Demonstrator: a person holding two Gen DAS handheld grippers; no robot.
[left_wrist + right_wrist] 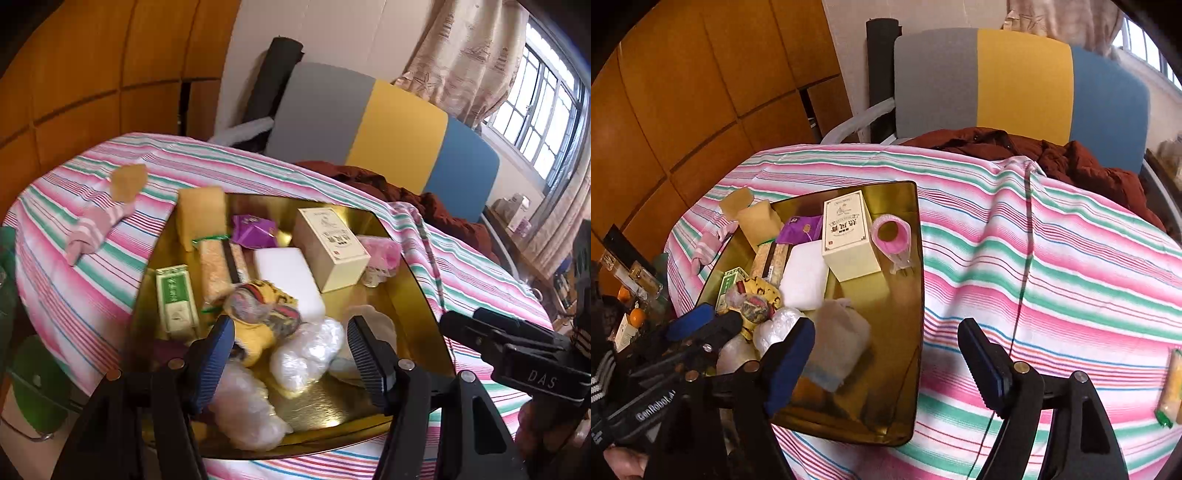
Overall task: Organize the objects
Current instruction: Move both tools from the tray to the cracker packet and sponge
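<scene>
A gold tray (402, 295) (908, 295) on the striped tablecloth holds several items: a cream box (328, 251) (847, 236), a white foam block (291, 280) (805, 277), a green box (175, 299), a purple packet (253, 230), a pink tape roll (892, 234), a patterned yellow pouch (264, 310) and clear plastic bags (306, 349). My left gripper (291, 350) is open, hovering over the bags at the tray's near end. My right gripper (886, 362) is open above the tray's near right edge, beside a beige cloth pouch (838, 339).
A pink striped sock (96, 229) and a tan sponge (127, 181) lie left of the tray. A yellow snack packet (1172, 387) lies at the far right of the cloth (1052, 258). A dark red jacket (1034, 151) and a chair stand behind.
</scene>
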